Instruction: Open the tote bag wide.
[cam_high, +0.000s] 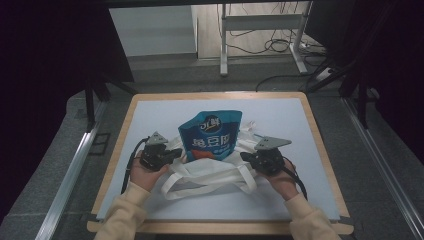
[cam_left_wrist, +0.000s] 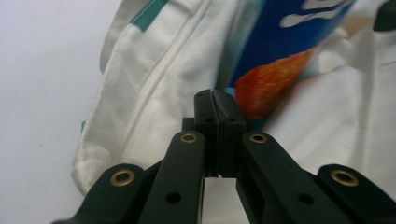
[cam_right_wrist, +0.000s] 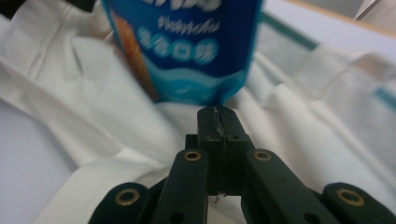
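High view: blue snack pouch (cam_high: 212, 134) upright, top tilted away, sunk into white tote bag (cam_high: 212, 172) between left gripper (cam_high: 172, 155) and right gripper (cam_high: 246, 157).

Left gripper view: jaws pressed together, bag (cam_left_wrist: 154, 88) beyond tips.

Right gripper view: jaws together, pouch (cam_right_wrist: 187, 46) just ahead.

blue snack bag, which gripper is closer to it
Left, narrowly. The left gripper sits at the blue snack bag's lower left edge; the right gripper sits slightly off its lower right corner.
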